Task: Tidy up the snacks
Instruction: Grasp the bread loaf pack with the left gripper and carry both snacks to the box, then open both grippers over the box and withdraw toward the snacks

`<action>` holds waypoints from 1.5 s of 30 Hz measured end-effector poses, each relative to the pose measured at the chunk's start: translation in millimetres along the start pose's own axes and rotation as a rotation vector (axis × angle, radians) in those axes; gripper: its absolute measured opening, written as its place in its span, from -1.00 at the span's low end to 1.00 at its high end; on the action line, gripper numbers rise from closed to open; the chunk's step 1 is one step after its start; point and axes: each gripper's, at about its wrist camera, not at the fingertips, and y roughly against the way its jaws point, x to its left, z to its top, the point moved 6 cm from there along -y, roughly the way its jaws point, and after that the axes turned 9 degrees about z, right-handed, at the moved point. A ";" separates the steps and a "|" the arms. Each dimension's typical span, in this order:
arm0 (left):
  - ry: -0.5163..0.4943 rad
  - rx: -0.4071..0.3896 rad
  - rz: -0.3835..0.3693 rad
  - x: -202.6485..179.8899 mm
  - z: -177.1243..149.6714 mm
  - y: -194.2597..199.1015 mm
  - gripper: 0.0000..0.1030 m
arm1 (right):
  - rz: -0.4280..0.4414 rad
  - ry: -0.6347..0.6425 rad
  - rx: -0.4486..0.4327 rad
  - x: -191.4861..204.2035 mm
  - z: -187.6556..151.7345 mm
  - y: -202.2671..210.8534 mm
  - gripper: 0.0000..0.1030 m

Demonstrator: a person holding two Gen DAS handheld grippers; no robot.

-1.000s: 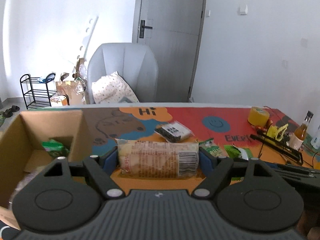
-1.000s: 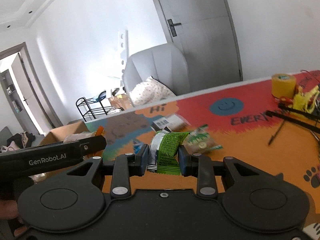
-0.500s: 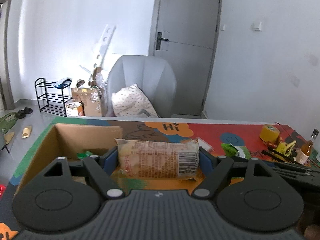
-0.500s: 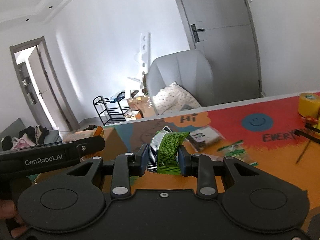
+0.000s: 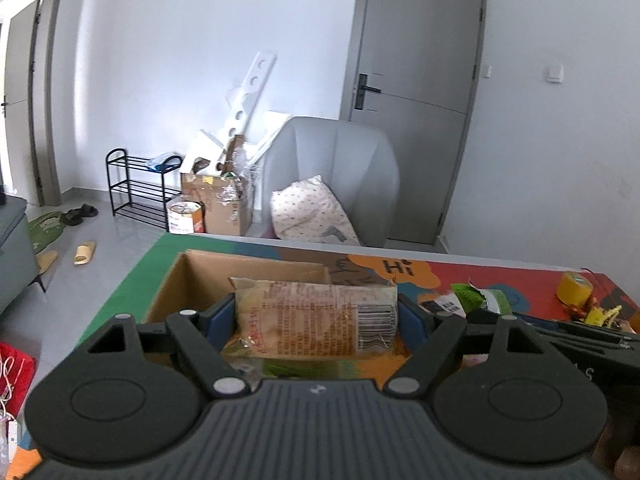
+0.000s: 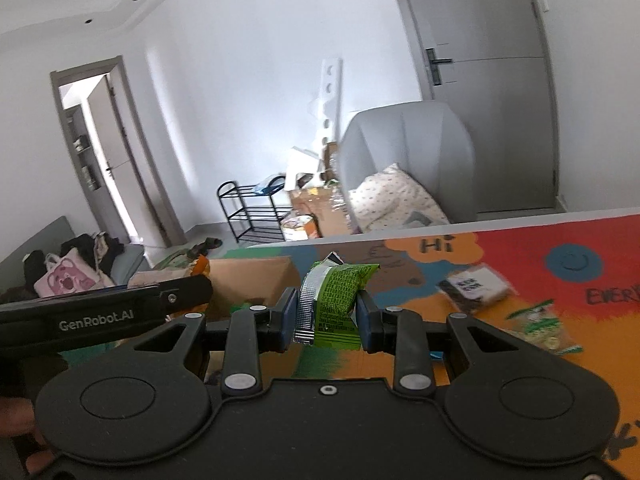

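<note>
The left gripper [image 5: 316, 320] is held wide, with both pads pressed on the ends of a long tan pack [image 5: 316, 322]. The pack is carried above the near edge of the box [image 5: 208, 276], which stands at the left end of the table [image 5: 532, 280]. Its long axis lies left to right, across the jaws, with the barcode end to the right. Only the soft end seams are gripped, so sag or slip is possible if the pads loosen before the pack is over the opening. A pack released crosswise could lodge on the rim.

The right gripper [image 6: 326, 316] is nearly closed on a green pack [image 6: 338, 300], held right of the box [image 6: 248, 280]. This pack is roughly upright, leaning right, its silver seam to the left. With both tools close together, a collision at the box could be caused by simultaneous entry.
</note>
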 end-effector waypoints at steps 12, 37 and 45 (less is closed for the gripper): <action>0.059 0.040 0.058 42.6 2.0 -20.9 0.57 | 0.059 0.047 0.041 34.0 4.9 -31.4 -0.42; 0.148 0.065 0.070 93.4 -0.9 -15.5 0.85 | 0.168 0.027 0.093 59.9 5.1 -73.7 -0.29; 0.174 0.083 0.105 106.2 -1.5 -12.8 0.90 | 0.123 0.021 0.060 44.8 9.0 -57.6 0.41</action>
